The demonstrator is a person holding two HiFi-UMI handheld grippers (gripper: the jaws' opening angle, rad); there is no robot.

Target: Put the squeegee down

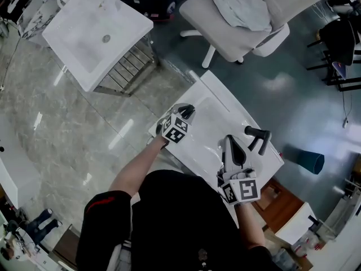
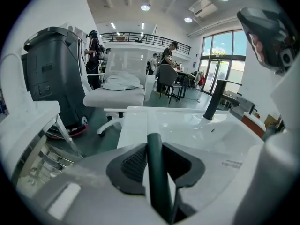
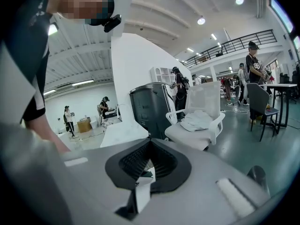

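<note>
The squeegee is not lying anywhere yet. It is clamped in the left gripper, whose two black pads press on either side of its dark green handle. That handle runs lengthwise along the jaws, and its rounded end shows just at their tips. The blade end is not visible in any view. The left gripper points down and forward over the near left edge of the white sink, so the flat rim and the basin lie straight ahead of and below the handle's tip. Setting it down looks like a matter of lowering onto that surface and parting the jaws. The right gripper hangs over the near right part of the sink, close to the black faucet. Its jaws are drawn together at the tips with nothing between them, so it seems to have no part in the release. By count there are one squeegee, two grippers and one faucet. There are two sinks, the one underfoot and a second sink on a metal stand well off to its far left. One white office chair with one pale cloth on its seat stands beyond the sink.
</note>
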